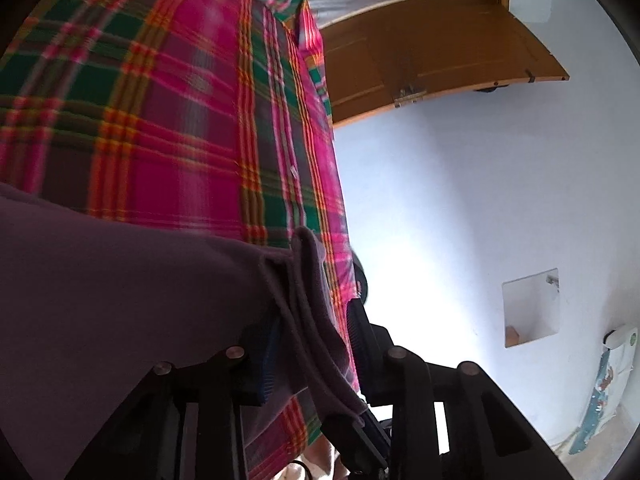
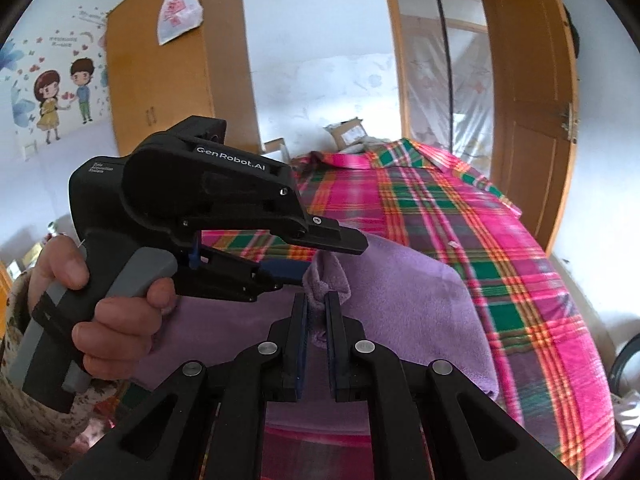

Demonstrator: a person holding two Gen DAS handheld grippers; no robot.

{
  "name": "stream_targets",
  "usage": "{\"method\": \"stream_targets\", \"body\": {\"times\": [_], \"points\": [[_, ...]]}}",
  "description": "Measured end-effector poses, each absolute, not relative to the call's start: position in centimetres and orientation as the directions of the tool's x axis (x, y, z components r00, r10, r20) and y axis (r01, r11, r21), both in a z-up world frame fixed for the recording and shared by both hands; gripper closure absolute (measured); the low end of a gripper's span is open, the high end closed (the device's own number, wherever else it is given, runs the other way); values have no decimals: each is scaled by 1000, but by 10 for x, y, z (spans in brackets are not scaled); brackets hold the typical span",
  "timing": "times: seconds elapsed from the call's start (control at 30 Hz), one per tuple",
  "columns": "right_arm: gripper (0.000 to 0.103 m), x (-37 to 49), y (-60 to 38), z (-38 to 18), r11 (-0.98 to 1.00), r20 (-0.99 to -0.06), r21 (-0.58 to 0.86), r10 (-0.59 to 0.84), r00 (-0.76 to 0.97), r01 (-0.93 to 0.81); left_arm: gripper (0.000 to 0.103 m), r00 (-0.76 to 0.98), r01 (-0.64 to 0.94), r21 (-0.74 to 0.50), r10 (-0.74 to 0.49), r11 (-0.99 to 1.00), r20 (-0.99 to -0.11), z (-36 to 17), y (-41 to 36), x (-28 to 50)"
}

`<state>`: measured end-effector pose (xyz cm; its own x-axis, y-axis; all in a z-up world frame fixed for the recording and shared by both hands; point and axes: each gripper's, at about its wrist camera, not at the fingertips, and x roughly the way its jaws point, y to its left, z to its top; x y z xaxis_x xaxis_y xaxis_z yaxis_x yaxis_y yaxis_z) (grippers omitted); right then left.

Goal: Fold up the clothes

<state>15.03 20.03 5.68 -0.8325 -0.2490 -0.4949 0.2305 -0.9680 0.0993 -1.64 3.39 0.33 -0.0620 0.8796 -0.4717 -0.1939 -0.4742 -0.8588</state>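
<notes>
- Two grippers are pinching one purple garment (image 2: 404, 300), and both are gripping it close together at the same bunched edge.
- In the right wrist view, a hand (image 2: 100, 304) is squeezing the trigger of the left gripper (image 2: 320, 258), whose jaws are closing on a fold of the fleece; the left wrist view is showing that same left gripper (image 1: 312, 332) with thick purple folds wedged between its pads, so it is holding cloth, not air.
- Further right, the right gripper (image 2: 316, 332) is standing with its jaws narrow, clamping a tuft of the same edge just below the left one's tip.
- Beneath it all, the garment is lying draped over the near part of a bed covered by a pink and green plaid sheet (image 2: 460, 216); its far side is hanging toward the bed's edge.
- By the look of it, the step in hand is gathering an edge so that the cloth can be lifted or spread for a fold; no neat fold is showing yet.
- Next, the grippers are likely needing to draw apart along the edge, keeping both pinches firm, so the fleece is pulling taut before being laid flat on the sheet.
</notes>
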Motion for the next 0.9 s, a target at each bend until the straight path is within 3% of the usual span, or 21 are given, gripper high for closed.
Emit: {"method": "stream_targets", "body": {"times": [0.47,0.7,0.9], "points": [[95,145,145,44,-929,-516,142,-363,-776,340,78,-150,-148,-828,840,-541,-522,-2,-26,-17],[95,130,139,26,-925,-574,153,-370,-731,348,78,-149,-92,-781,784,-618,-603,-22,-46,-18],[94,125,134,15,-926,-611,156,-365,-702,345,78,-148,-67,-769,769,-635,-622,-27,-52,-20]]}}
